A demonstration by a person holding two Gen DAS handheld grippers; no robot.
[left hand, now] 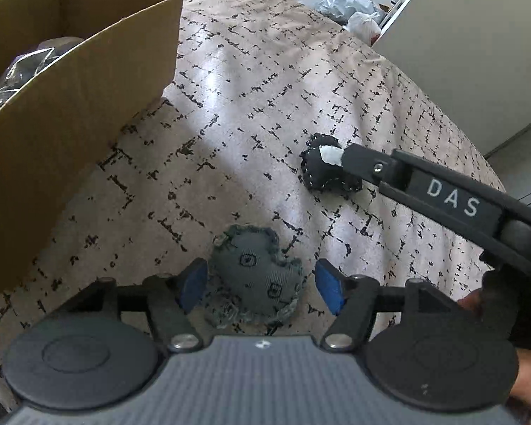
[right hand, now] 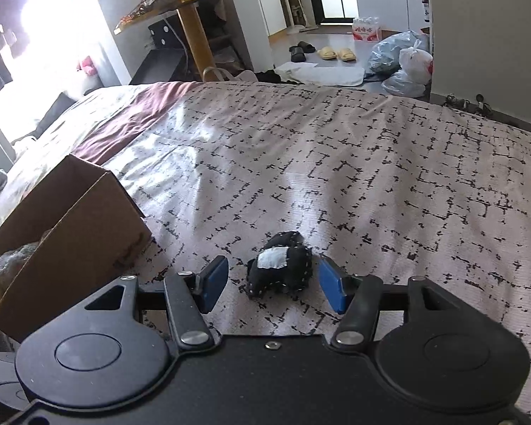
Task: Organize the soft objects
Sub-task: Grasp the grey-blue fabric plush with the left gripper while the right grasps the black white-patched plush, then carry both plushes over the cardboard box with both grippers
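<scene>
A: Where does the left gripper (left hand: 262,285) stand?

B: Its jaws are spread wide and hold nothing. The grey denim cushion (left hand: 256,276) lies on the patterned bedspread (left hand: 251,71) right between the two blue pads (left hand: 194,283), just ahead of the tool's body. The left pad looks to be touching its edge or nearly so; the right pad stands a little off it.

A: And the right gripper (right hand: 272,285)?

B: Also open and empty-handed. The black stitched cushion (right hand: 281,264), with its white patch facing up, sits between its fingertips, closer to the right-hand pad than the left one.

A: How will these things handle?

B: I'd judge both as light, stuffed fabric that squashes easily and won't break. The frayed rim of the grey one is floppy, so pinching there would likely let it dangle or slip. Better to close across the plump middle, where the filling gives the pads something to press against.

A: Same for the black one?

B: Yes, squeeze across its bulk, not the stitched edging. It is small, so the jaws must close a long way before they bite.

A: Where do they go afterwards?

B: Probably the cardboard box (left hand: 88,81), up and to the left of the left tool, already holding some bagged items. Neither cushion is lifted yet.
</scene>
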